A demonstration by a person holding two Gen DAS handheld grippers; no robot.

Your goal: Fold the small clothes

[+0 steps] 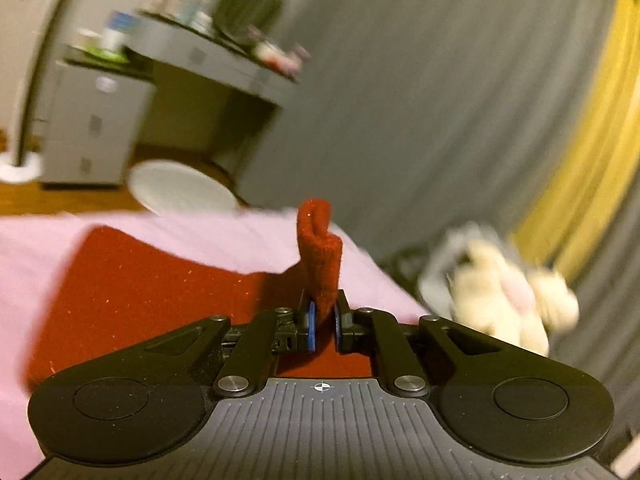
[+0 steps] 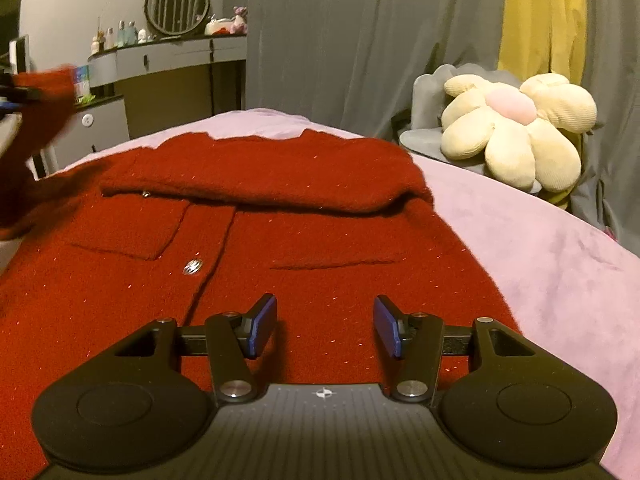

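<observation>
cardigan (image 2: pixel 280 232), red and fuzzy, lies spread face up on the pink bedspread (image 2: pixel 560 264), buttons and two pockets showing, with its right sleeve already folded across the chest. your left gripper (image 1: pixel 324 320) is clamped on a bunched piece of that red knit (image 1: pixel 320 256), which sticks up between the blue pads (image 1: pixel 311 326) above the bed; in the right view the same lifted cloth shows as a red blur at the far left edge. your right gripper (image 2: pixel 325 326) hovers low over the cardigan's lower front with its fingers apart and nothing between them. a flower-shaped cushion (image 2: pixel 516 128) sits on a grey chair beside the bed, in front of grey and yellow curtains. a dresser (image 2: pixel 172 60) with a round mirror stands beyond the bed.
</observation>
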